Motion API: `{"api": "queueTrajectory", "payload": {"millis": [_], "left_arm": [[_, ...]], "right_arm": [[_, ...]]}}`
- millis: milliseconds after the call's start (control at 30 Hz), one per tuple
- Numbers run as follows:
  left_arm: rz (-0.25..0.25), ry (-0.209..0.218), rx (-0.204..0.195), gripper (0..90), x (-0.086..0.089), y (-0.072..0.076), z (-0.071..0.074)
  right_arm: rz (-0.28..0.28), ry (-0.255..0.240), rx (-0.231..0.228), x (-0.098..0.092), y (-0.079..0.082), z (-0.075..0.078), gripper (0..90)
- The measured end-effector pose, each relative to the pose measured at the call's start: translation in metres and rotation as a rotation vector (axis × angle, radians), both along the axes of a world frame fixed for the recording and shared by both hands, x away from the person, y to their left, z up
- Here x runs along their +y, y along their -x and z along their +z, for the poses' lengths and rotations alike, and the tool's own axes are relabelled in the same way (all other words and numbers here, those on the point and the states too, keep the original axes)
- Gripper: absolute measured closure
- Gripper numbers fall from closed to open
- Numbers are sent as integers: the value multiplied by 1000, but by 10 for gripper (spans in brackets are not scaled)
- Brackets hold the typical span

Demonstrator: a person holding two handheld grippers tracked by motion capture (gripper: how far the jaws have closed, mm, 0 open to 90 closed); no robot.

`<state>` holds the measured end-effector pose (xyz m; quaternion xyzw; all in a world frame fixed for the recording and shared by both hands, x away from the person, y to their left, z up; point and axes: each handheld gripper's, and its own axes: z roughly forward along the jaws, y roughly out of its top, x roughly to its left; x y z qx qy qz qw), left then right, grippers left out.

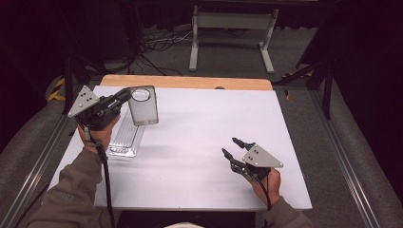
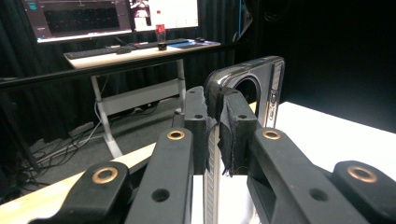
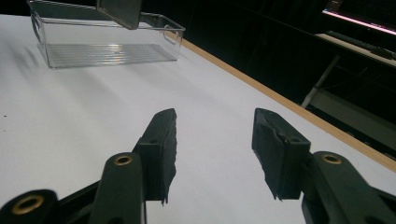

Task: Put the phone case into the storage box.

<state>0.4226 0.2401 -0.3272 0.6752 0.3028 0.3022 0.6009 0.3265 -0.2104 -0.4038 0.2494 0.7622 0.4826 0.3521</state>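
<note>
1. The right gripper [image 1: 234, 148], nearest us, rests low on the white table [image 1: 204, 142], jaws apart on nothing.
2. Bare tabletop lies all around it.
3. The left gripper [image 1: 122, 96] clamps the clear lid [image 1: 144, 105], lifted and tilted.
4. Just below that claw sits the clear bin [image 1: 124, 137], near the table's left edge.
</note>
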Motion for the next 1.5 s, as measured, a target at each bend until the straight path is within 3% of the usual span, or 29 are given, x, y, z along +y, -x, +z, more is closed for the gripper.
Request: {"api": "queueTrajectory", "payload": {"millis": [400, 767, 1233, 1500], "left_arm": [[27, -12, 13, 824, 11, -16, 4], [48, -39, 13, 824, 22, -36, 6], [84, -50, 25, 824, 41, -78, 5], [71, -63, 37, 824, 45, -102, -7]], "right_arm": [[2, -39, -3, -5, 1, 4, 495], [-5, -34, -5, -7, 2, 3, 489], [-24, -18, 19, -5, -1, -2, 491], [-33, -14, 33, -2, -3, -5, 491]]}}
